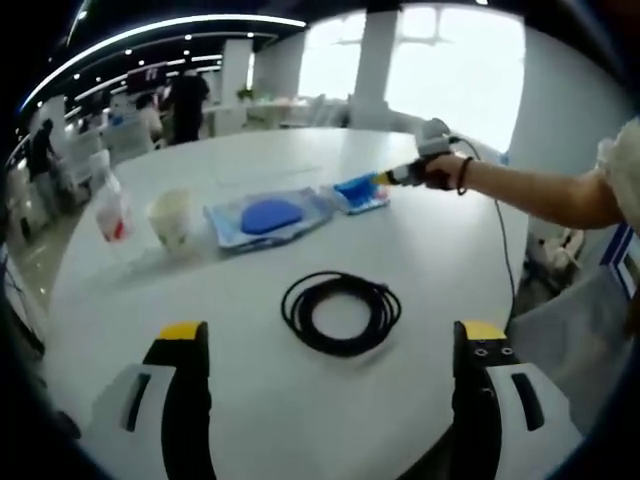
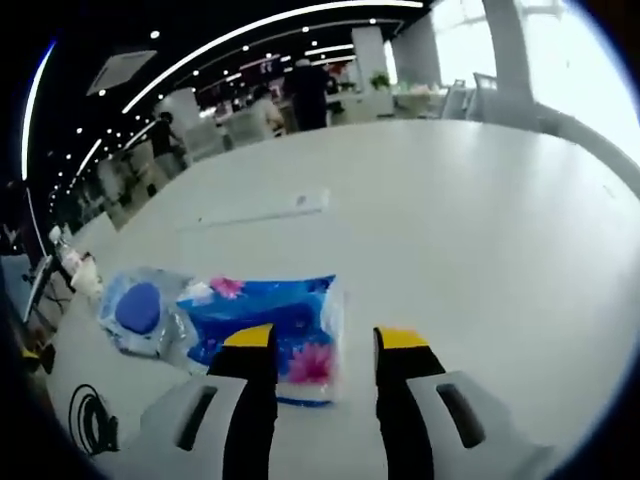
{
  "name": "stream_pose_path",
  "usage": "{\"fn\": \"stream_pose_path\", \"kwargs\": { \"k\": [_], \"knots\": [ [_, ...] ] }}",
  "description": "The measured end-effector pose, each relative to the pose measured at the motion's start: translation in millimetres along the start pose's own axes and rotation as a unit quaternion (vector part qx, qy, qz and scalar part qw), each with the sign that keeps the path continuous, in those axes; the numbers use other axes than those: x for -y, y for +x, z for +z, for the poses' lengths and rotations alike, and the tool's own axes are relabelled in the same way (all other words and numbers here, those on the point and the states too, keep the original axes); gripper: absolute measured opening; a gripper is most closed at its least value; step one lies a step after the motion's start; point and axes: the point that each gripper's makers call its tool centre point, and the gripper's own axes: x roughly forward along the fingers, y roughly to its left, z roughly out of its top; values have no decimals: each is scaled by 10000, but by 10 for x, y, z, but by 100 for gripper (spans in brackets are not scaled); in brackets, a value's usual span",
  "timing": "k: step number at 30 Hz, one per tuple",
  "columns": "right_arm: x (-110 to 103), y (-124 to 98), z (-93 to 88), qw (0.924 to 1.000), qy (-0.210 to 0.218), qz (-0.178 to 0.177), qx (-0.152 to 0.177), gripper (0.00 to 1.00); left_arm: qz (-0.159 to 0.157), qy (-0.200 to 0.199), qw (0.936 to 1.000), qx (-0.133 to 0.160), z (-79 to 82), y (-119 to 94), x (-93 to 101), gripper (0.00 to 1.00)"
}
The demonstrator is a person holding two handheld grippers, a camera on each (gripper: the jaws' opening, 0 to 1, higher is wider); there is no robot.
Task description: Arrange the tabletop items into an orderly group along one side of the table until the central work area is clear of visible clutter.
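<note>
On white round table (image 1: 300,420), black coiled cable (image 1: 341,311), glossy tissue pack (image 2: 275,330) — both grippers' fingers spread.

The left gripper view is looking from well back across the surface (image 1: 300,420); the right gripper view is hovering close, both sharing the tissue pack (image 2: 290,325).

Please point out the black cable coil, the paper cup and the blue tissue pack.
black cable coil (image 1: 341,312), left gripper view, on its rim.
paper cup (image 1: 172,219), left gripper view, its side.
blue tissue pack (image 2: 272,318), right gripper view, top face.
</note>
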Motion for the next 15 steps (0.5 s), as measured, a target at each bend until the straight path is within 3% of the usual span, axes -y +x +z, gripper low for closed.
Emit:
{"fn": "stream_pose_path", "kwargs": {
  "k": [3, 8, 12, 15],
  "knots": [
    [-35, -40, 53, 9999, 24, 59, 83, 62, 7, 9, 10000, 7, 6, -4, 0, 99],
    [-156, -117, 85, 9997, -62, 218, 97, 74, -6, 17, 10000, 40, 30, -12, 11, 99],
    [-254, -168, 72, 9994, -111, 309, 51, 90, -16, 26, 10000, 64, 47, -20, 20, 99],
    [-365, -233, 67, 9988, -242, 429, 27, 94, -28, 39, 10000, 86, 63, -26, 28, 99]
  ]
}}
